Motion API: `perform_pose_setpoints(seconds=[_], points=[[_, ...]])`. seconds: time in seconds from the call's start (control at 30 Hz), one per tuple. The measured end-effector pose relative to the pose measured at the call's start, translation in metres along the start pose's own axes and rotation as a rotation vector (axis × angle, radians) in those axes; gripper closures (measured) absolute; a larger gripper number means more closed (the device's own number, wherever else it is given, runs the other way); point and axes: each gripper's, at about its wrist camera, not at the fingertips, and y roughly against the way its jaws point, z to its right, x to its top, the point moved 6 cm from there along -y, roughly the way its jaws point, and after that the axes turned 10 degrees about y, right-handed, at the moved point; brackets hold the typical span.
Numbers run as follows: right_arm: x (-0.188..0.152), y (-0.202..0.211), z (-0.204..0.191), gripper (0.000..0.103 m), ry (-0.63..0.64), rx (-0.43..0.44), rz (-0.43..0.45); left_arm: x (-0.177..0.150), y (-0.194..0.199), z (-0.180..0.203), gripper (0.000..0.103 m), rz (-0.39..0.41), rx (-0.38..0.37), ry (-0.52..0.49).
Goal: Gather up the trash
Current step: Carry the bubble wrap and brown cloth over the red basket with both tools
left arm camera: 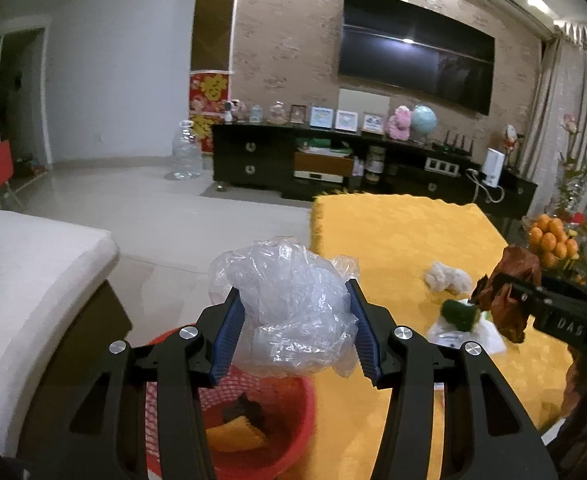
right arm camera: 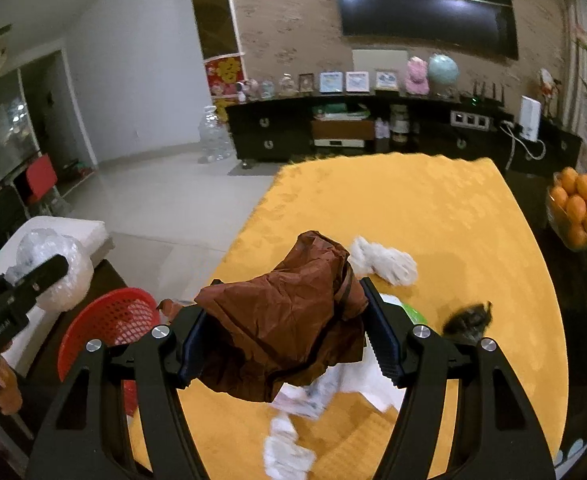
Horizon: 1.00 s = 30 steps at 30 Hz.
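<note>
Trash was in both sets of fingers at once. The left gripper (left arm camera: 295,320) was clenched on a crumpled clear plastic bag (left arm camera: 289,304), held at the centre of the left view directly above the red basket (left arm camera: 289,432), whose rim showed at the bottom of the frame with a few scraps already inside. The right gripper (right arm camera: 285,332) was clamped on a brown wrapper (right arm camera: 285,320) at mid-frame of its own view, above the yellow counter (right arm camera: 433,216), with the basket low on the left, off the counter's edge.

To my eye the step in hand was the drop. The bag looked light and springy, so it would be best lowered closer to the basket mouth before the fingers spread, or it might drift or cling to a pad. The brown wrapper would need carrying leftward past the counter's edge first; letting go early would land it back on the cloth.

More remained on the counter: a white crumpled tissue (right arm camera: 385,262) above centre, a white packet (right arm camera: 353,388) under the wrapper, another white scrap (right arm camera: 287,448) at the bottom, and a blurred dark green piece (right arm camera: 469,316) to the right.
</note>
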Motion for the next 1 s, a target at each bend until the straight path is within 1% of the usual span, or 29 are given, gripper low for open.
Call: perform_pose_setpoints(seconds=[0.07,0.13,0.27,0.4,0.53,0.63,0.73,0.8,1.0], points=[[0.007,-0.002,-0.008,0.038,0.013,0.011,0.006,0.003,0.002,-0.009,0.055,0.005,0.027,0.002],[0.013,-0.005,-0.018,0.038,0.026,0.030,0.008,0.006,0.006,-0.022,0.055,0.015,0.070,0.017],[0.028,-0.014,-0.037,0.038,0.046,0.077,0.005,0.015,0.015,-0.048,0.055,0.034,0.107,0.071],[0.048,-0.021,-0.059,0.038,0.082,0.114,0.018,0.017,0.021,-0.063,0.055,0.052,0.147,0.081],[0.062,-0.032,-0.081,0.038,0.115,0.160,0.034,0.012,0.019,-0.076,0.055,0.041,0.177,0.089],[0.056,-0.041,-0.093,0.038,0.124,0.196,0.032,0.006,0.014,-0.085,0.055,0.023,0.207,0.087],[0.048,-0.056,-0.106,0.038,0.139,0.215,-0.008,0.000,0.007,-0.097,0.055,0.001,0.237,0.098],[0.046,-0.060,-0.114,0.038,0.143,0.230,-0.018,-0.003,0.004,-0.105,0.055,-0.012,0.251,0.103],[0.043,-0.063,-0.144,0.038,0.180,0.280,-0.024,-0.008,0.000,-0.118,0.055,-0.035,0.260,0.123]])
